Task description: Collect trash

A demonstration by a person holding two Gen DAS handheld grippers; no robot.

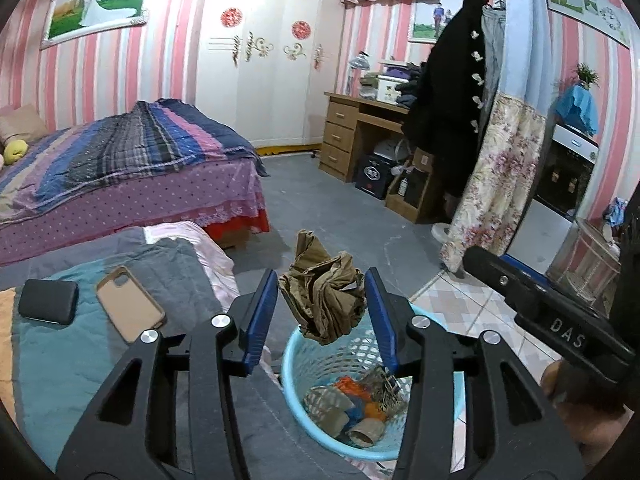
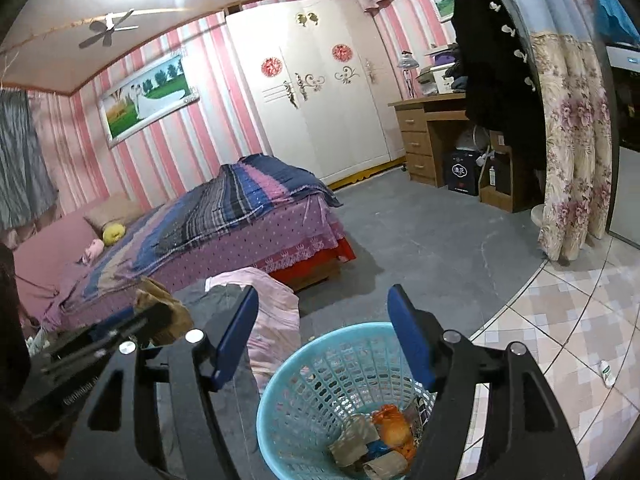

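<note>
A crumpled brown paper (image 1: 324, 296) hangs between the blue pads of my left gripper (image 1: 321, 276), touching both, right above a light blue mesh basket (image 1: 289, 354). The basket holds several scraps (image 1: 360, 408): orange bits and cardboard tubes. In the right wrist view my right gripper (image 2: 323, 292) stands open with nothing between its fingers, above the same basket (image 2: 320, 364) and its scraps (image 2: 392, 428). The left gripper's black body (image 2: 100, 344) shows at the left with the brown paper (image 2: 160, 300) at its tip. The right gripper's body (image 1: 540, 312) shows in the left wrist view.
A phone (image 1: 130, 304) and a black case (image 1: 48, 302) lie on grey-teal bedding (image 1: 80, 360) left of the basket. Beyond are a striped bed (image 1: 120, 168), a wooden desk (image 1: 360, 136) and a floral curtain (image 1: 500, 184). A small bottle (image 2: 608, 374) lies on the tiles.
</note>
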